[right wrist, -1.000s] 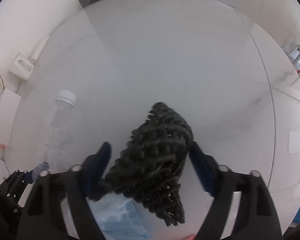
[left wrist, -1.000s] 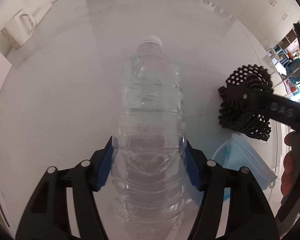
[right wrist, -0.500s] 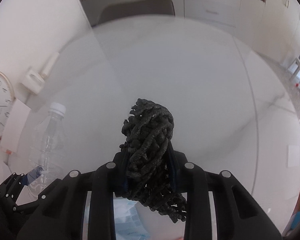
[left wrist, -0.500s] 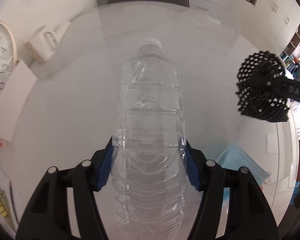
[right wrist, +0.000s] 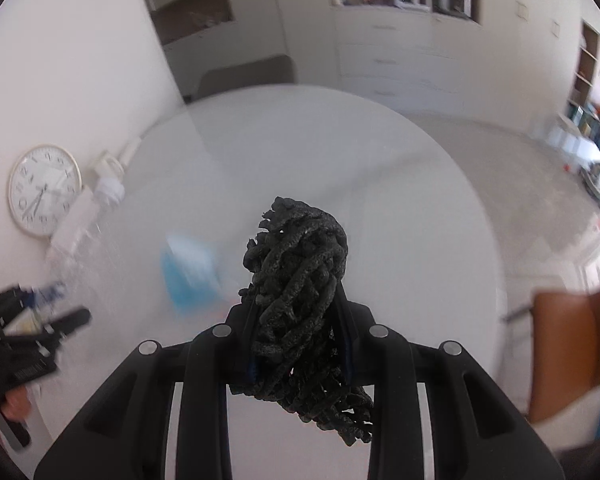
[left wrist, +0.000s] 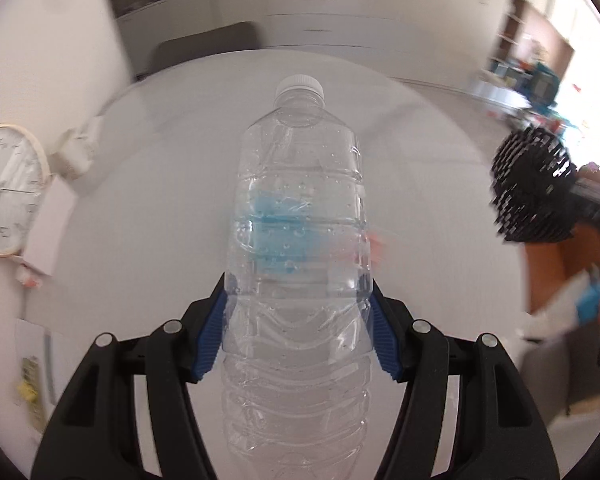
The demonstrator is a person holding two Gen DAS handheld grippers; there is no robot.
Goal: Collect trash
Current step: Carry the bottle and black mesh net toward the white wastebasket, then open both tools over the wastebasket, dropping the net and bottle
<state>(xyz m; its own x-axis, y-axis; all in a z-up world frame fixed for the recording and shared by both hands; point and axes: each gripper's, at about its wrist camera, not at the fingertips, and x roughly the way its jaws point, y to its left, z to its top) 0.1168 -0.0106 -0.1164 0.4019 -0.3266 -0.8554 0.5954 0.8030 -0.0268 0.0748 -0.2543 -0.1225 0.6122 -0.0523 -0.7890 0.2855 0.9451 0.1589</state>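
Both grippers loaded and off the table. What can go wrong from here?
The left gripper pinches the clear bottle low on its thin ribbed wall, so it may buckle or swing out. The black mesh wad hangs loose below the right gripper and could snag. The blue mask lies uncollected.

The bottle (left wrist: 298, 216) is clear, glossy plastic (ribbed, beaded inside); the mesh lump (right wrist: 300, 280) looks matt black and rough; the desk (right wrist: 400, 208) is smooth white.

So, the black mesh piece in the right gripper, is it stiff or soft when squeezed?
Probably soft: the black mesh piece looks bunched between the right gripper pads. Its open lattice suggests it is light. The lower end hangs loosely, so likely floppy.
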